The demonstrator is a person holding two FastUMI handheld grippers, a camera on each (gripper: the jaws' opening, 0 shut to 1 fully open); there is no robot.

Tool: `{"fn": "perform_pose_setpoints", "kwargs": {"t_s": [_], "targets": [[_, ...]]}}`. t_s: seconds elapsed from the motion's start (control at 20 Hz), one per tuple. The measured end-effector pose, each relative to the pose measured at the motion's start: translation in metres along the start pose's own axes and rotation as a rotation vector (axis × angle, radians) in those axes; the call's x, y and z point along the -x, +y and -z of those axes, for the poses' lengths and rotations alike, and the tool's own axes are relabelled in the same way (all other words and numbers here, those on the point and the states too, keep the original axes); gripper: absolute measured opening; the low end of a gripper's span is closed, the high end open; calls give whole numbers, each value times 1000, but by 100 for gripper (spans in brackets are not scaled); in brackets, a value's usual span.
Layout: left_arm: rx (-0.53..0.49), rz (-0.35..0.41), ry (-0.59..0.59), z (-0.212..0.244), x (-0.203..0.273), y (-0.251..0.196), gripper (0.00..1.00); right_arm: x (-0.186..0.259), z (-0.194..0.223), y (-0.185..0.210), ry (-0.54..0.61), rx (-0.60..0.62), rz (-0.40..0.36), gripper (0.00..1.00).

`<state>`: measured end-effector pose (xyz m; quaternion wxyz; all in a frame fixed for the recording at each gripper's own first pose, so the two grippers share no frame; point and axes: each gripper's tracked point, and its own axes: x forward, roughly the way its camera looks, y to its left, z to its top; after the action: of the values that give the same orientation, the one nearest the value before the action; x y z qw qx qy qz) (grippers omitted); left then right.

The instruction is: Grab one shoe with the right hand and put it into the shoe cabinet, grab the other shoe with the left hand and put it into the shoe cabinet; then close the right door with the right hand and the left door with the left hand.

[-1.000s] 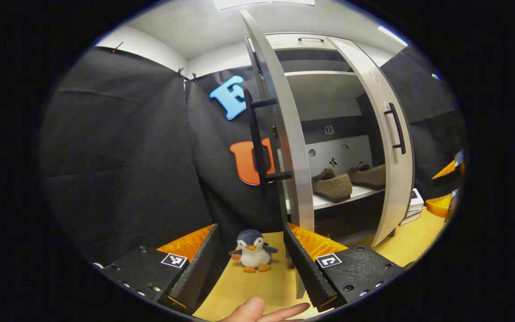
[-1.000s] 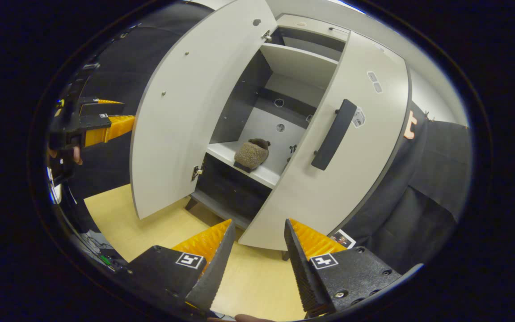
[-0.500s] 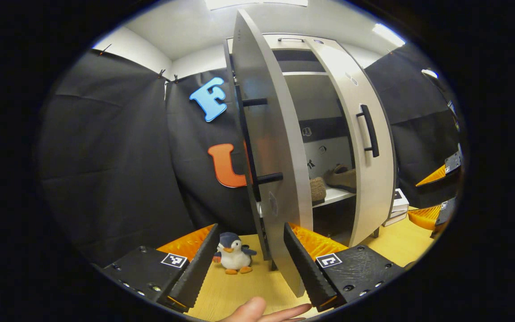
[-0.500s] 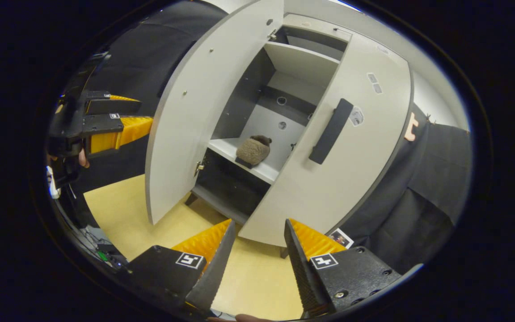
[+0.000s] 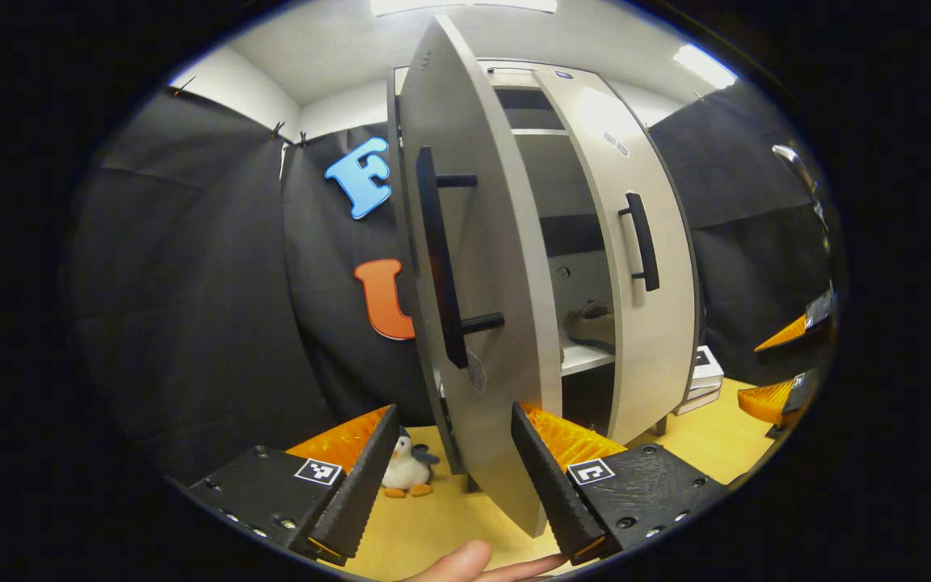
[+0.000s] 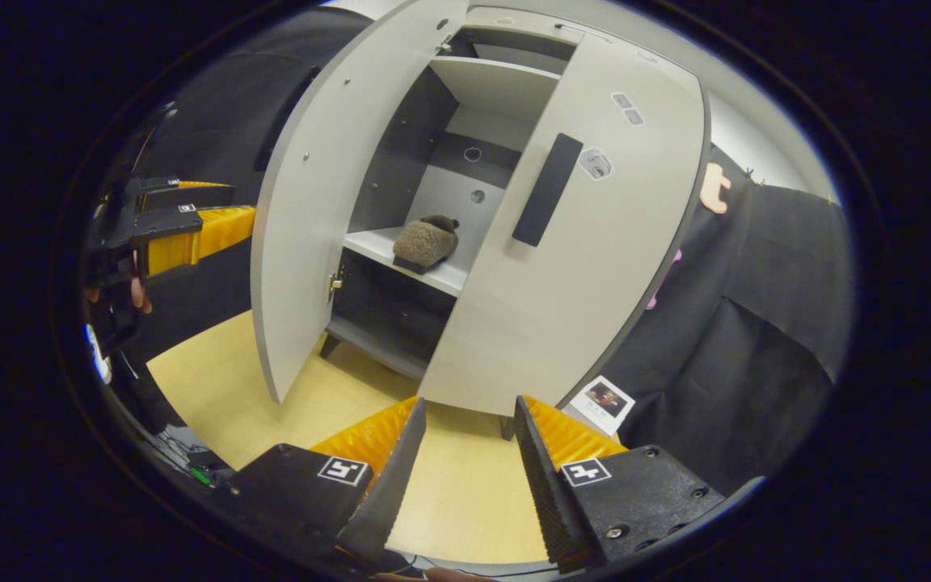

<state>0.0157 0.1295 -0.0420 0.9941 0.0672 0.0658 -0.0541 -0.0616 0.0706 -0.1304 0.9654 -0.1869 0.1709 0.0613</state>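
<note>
The grey shoe cabinet stands with both doors partly open. In the left gripper view the left door (image 5: 482, 267) is nearly edge-on, its black handle (image 5: 440, 259) facing me. My left gripper (image 5: 453, 477) is open, and the door's lower corner hangs between its fingers. A brown shoe (image 5: 595, 323) shows on the shelf through the gap, beside the right door (image 5: 651, 323). In the right gripper view my right gripper (image 6: 465, 469) is open just below the right door (image 6: 587, 267) and its handle (image 6: 546, 190). A brown shoe (image 6: 427, 241) rests on the shelf (image 6: 377, 242).
A penguin plush (image 5: 406, 473) sits on the wooden floor by the left door's foot. Stacked boxes (image 5: 704, 376) lie right of the cabinet. A photo card (image 6: 607, 398) leans against the black cloth. A person's finger (image 5: 465, 562) shows under the left gripper.
The left door has swung further toward shut, now showing its outer face and hiding one shoe. The right door has also closed in a little. Both grippers stay open.
</note>
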Motion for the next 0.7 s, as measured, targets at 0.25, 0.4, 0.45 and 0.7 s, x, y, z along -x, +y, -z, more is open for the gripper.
{"fn": "perform_pose_setpoints", "kwargs": {"t_s": [0.25, 0.4, 0.45, 0.7], "targets": [[23, 47, 19, 0, -15, -18, 86, 2, 5, -9, 15, -14, 26, 73], [37, 56, 24, -7, -31, -28, 86, 4, 8, -14, 25, -29, 46, 73], [64, 81, 31, -8, -32, -37, 86, 3, 11, -14, 35, -37, 47, 75], [149, 181, 30, -20, -29, -69, 89, 4, 10, -16, 32, -62, 57, 73]]}}
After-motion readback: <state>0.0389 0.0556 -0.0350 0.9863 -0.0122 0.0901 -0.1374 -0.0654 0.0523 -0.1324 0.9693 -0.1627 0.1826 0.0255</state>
